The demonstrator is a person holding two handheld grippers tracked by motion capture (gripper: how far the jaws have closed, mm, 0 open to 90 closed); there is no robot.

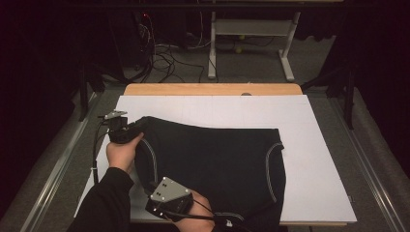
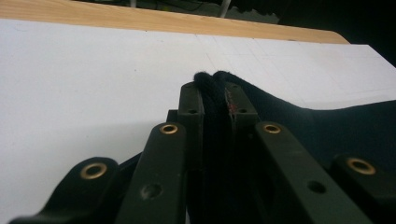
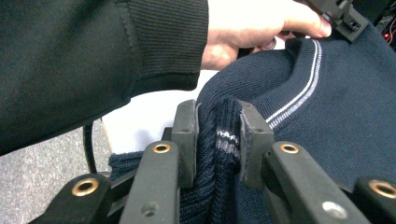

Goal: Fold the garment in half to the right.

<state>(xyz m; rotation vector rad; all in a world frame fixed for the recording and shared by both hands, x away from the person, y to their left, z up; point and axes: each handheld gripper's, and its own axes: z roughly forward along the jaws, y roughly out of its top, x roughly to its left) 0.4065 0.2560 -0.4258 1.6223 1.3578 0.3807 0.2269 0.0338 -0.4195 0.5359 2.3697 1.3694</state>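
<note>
A dark navy knitted garment with thin white trim lies spread on a white sheet on the table. My left gripper is at the garment's far left corner, and in the left gripper view its jaws are shut on a fold of the dark fabric. My right gripper is at the garment's near left edge. In the right gripper view it is shut on a bunched ribbed edge of the garment, with the other hand and a black sleeve beyond.
The sheet covers a wooden tabletop whose far edge shows. Bare sheet lies to the right of and beyond the garment. On the floor behind stand a white table frame and tangled cables. Metal rails run along both sides.
</note>
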